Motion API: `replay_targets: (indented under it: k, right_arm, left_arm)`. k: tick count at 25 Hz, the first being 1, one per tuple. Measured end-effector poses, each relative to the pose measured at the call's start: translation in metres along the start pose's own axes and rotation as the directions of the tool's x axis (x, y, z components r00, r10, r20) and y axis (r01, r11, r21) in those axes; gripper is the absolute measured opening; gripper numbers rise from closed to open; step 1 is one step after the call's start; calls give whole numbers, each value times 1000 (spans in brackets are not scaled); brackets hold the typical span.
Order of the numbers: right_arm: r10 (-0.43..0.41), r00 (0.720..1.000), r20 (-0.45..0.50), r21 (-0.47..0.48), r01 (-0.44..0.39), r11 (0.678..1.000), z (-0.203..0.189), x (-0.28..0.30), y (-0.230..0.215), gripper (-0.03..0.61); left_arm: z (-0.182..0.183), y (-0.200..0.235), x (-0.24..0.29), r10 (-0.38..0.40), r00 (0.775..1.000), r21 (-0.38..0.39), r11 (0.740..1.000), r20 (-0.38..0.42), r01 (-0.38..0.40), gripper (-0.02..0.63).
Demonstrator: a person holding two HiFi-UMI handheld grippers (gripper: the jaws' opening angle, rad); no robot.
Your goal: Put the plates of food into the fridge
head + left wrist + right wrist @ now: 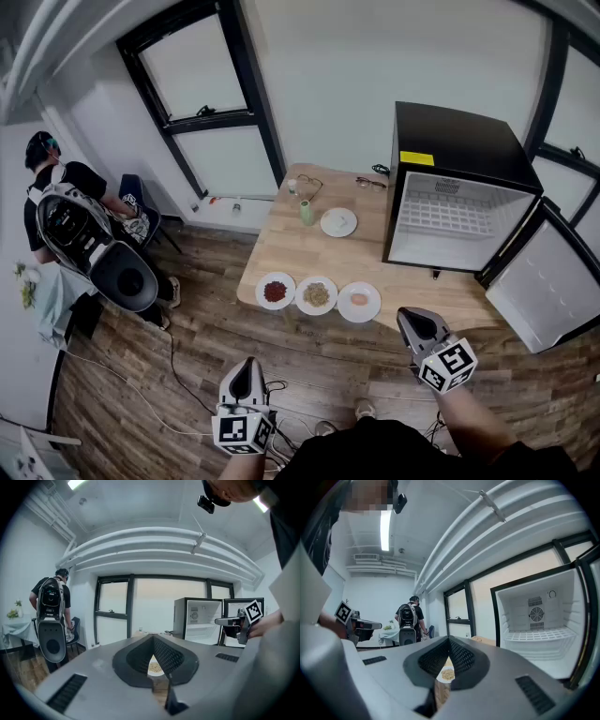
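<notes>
The left gripper [247, 366] and right gripper [409, 319] are held closed and empty short of the table [281, 248], so the plates of food [317, 294] lined along its near edge could be knocked off if approached with jaws unopened.

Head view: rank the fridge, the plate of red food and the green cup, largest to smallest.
1. fridge
2. plate of red food
3. green cup
The cup stands farther from the camera, yet clearly looks smallest.
</notes>
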State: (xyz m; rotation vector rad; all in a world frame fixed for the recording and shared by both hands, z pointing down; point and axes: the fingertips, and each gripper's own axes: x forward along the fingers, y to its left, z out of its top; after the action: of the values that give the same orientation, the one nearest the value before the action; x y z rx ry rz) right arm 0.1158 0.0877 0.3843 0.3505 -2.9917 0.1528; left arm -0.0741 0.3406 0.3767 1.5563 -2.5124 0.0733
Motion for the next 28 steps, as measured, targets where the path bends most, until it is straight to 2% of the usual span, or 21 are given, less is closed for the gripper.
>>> replay_targets:
  k: [7, 11, 19, 23, 28]
  right_arm:
    - [3, 1000, 2, -33, -3, 999, 2, 2, -29, 12]
    - [-61, 998, -16, -72, 59, 996, -12, -5, -54, 12]
    - [-32, 999, 8, 4, 32, 999, -29, 2, -73, 12]
    - [-33, 999, 2, 5, 33, 999, -27, 13, -83, 12]
    - [-60, 998, 9, 0, 60, 998, -24, 28, -86, 12]
  left_arm:
    - [14, -23, 36, -5, 999, -7, 1000, 36, 5, 3]
    - [15, -28, 49, 19, 999, 16, 1000, 30, -19, 3]
    - [10, -22, 60, 62, 998, 37, 997, -16, -62, 3]
    - [12, -16, 85, 43, 999, 29, 999, -17, -42, 3]
    - [22, -11, 128, -36, 999, 44, 998, 2, 36, 3]
